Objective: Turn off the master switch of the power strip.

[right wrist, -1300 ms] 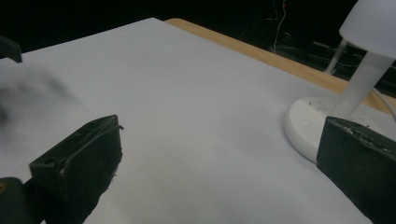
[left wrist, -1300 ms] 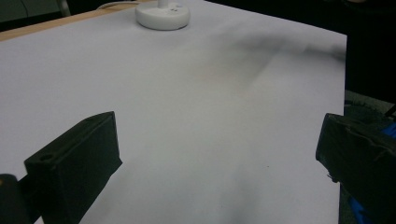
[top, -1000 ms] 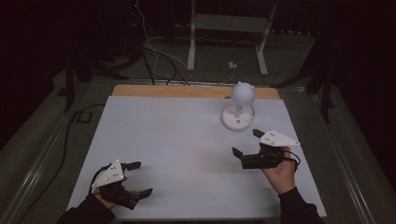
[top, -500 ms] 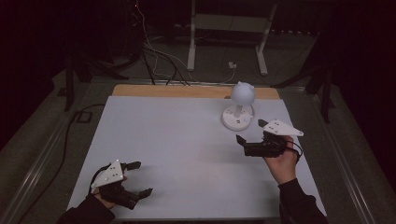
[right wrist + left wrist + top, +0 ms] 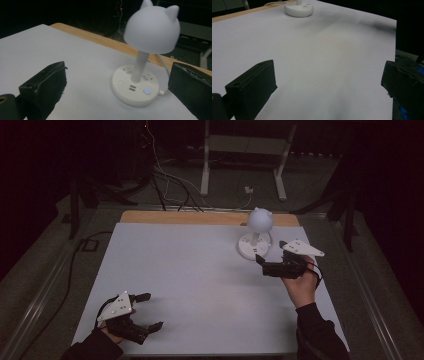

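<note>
White surface [image 5: 200, 270] carries a cat-eared lamp [image 5: 256, 237] near its far right edge. Right tool [image 5: 266, 264], jaws apart, sits just beside the lamp base. Left tool [image 5: 150, 312], jaws apart, rests at the near left corner.

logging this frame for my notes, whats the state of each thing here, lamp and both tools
lamp: upright on its round base, shade unlit, free of both tools
blue button on the base: glowing
left tool: open, empty, low over the near left corner of the table
right tool: open, empty, just short of the lamp base, jaws pointing at it
</note>
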